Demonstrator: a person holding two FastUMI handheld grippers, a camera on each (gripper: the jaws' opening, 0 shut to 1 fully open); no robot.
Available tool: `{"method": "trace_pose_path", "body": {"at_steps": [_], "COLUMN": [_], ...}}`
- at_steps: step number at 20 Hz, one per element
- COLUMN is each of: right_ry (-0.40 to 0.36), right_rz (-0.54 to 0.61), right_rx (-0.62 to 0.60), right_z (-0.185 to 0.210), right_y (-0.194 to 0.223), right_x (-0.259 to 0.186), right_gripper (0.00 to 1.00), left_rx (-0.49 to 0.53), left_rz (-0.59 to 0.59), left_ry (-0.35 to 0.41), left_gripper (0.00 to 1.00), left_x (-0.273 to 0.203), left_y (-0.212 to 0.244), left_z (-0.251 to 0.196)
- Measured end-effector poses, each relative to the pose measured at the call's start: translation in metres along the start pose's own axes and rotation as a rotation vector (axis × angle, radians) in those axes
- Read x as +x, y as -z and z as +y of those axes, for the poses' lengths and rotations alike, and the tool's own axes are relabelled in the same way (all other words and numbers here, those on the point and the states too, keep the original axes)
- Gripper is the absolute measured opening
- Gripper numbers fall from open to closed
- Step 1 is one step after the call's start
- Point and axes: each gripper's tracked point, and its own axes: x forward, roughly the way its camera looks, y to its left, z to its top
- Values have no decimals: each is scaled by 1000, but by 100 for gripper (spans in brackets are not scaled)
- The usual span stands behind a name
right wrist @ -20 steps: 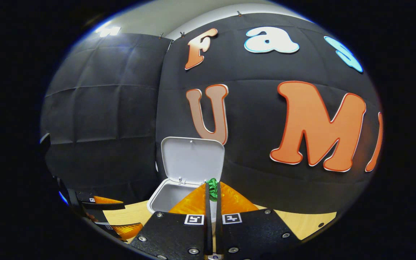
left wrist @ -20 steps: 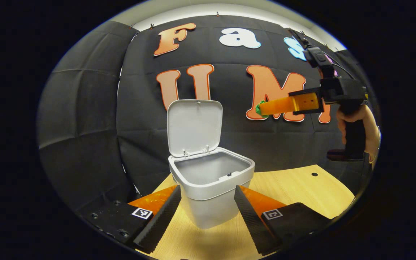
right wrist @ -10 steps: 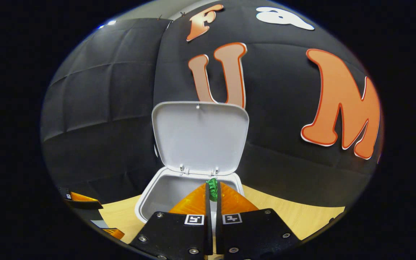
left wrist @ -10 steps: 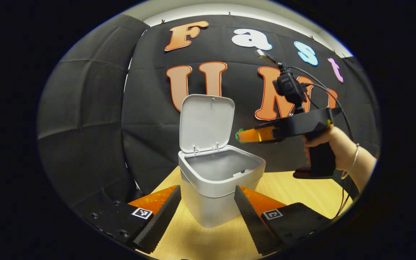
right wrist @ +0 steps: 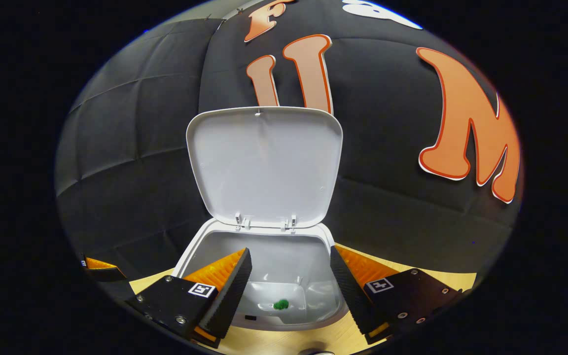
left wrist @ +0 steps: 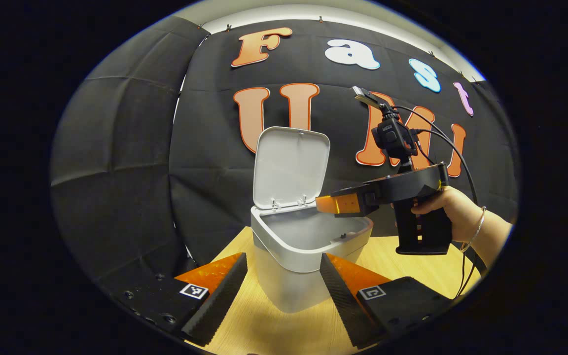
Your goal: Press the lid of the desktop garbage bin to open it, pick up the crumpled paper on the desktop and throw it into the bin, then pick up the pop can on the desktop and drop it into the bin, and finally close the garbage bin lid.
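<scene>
The white desktop bin (left wrist: 284,288) stands on the wooden table with its lid (left wrist: 289,167) upright and open. My left gripper (left wrist: 283,264) is open, its fingers flanking the bin's front without touching it. My right gripper (left wrist: 324,203), held by a hand (left wrist: 444,207), hovers over the bin's opening from the right. In the right gripper view that gripper (right wrist: 290,254) is open above the bin (right wrist: 190,249), in front of the raised lid (right wrist: 264,162). The green crumpled paper (right wrist: 280,304) lies loose on the bin's bottom.
The light wooden table (left wrist: 412,268) stretches to the right of the bin, under the hand. The black cloth wall stands close behind the bin and lid. A cable (left wrist: 456,143) loops from the right gripper's camera to the person's wrist.
The right gripper moved left and down over the bin's opening, then opened. The green paper left its fingers and now rests inside the bin. The left gripper barely moved.
</scene>
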Motion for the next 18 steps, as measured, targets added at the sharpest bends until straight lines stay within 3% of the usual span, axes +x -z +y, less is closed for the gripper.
{"method": "trace_pose_path", "body": {"at_steps": [8, 18], "right_ry": [13, 80], "right_rz": [-36, -138], "right_rx": [-1, 57], "right_z": [-11, -57], "right_y": [-13, -28], "right_x": [-25, -112], "right_gripper": [95, 95], "left_rx": [5, 6], "left_rz": [0, -13], "left_ry": [17, 50], "left_gripper": [94, 94], "left_x": [1, -6], "left_y": [-4, -9], "left_z": [-9, -37]}}
